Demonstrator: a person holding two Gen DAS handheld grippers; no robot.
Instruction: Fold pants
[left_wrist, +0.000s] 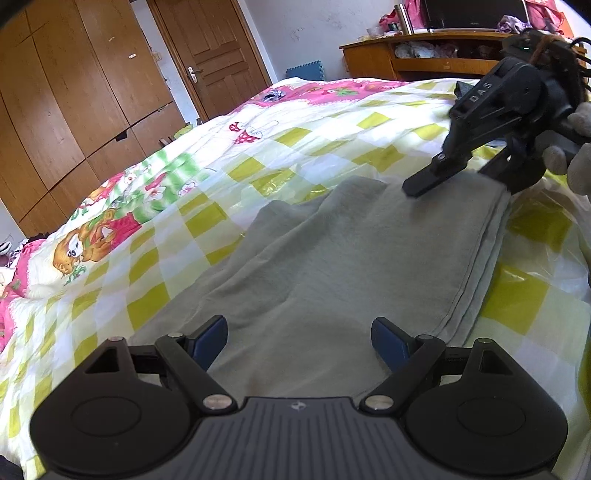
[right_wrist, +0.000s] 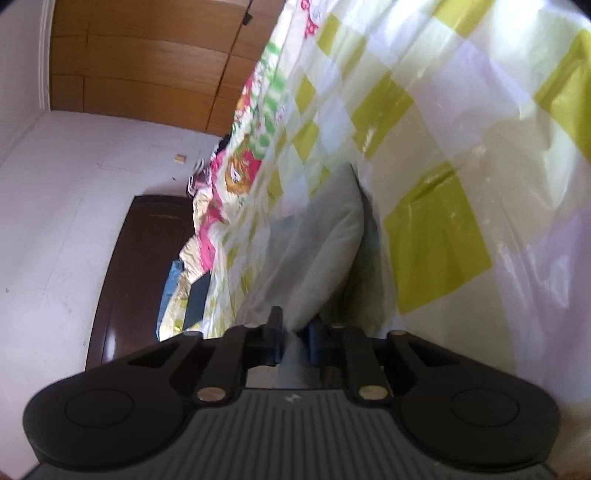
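Grey pants (left_wrist: 332, 258) lie folded lengthwise on the bed's checked quilt (left_wrist: 258, 166), running from the near edge toward the far right. My left gripper (left_wrist: 299, 328) hovers open over the near end of the pants, blue pads wide apart and nothing between them. My right gripper (left_wrist: 469, 179), held by a gloved hand (left_wrist: 576, 147), sits at the far right corner of the pants. In the right wrist view, the right gripper (right_wrist: 295, 332) is shut on a pinched fold of the grey pants (right_wrist: 325, 229), and the view is rolled sideways.
The yellow, white and pink quilt (right_wrist: 443, 110) covers the whole bed. A wooden wardrobe (left_wrist: 55, 110) and a door (left_wrist: 210, 55) stand beyond the bed's left side. A cluttered wooden desk (left_wrist: 406, 55) stands at the back right.
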